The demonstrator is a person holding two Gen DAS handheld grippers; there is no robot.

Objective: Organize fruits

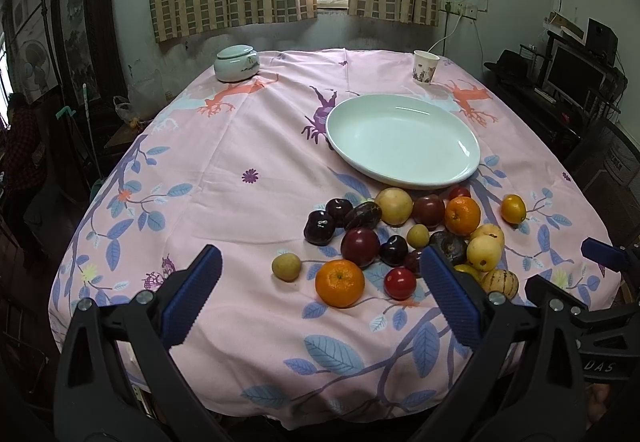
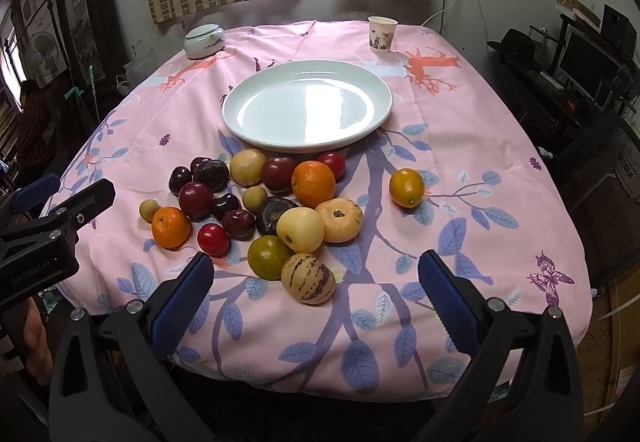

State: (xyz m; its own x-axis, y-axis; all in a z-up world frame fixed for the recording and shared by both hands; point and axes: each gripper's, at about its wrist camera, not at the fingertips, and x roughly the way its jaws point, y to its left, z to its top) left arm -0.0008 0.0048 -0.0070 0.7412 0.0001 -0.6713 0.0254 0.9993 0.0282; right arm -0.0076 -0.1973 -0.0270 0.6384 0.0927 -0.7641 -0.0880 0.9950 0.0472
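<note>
Both grippers, left gripper (image 1: 320, 286) and right gripper (image 2: 314, 292), hover with jaws apart, holding nothing. The right view alone shows the greenish citrus (image 2: 269, 257) whole (half hidden in the left). The fruit pile (image 2: 256, 198) lies on the table (image 2: 480, 170) before the oval plate (image 2: 307, 105), whose long axis runs left-right.

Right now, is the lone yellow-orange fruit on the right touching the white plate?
Apart. The right wrist view shows pink cloth plainly between the yellow-orange fruit and the white plate.
</note>
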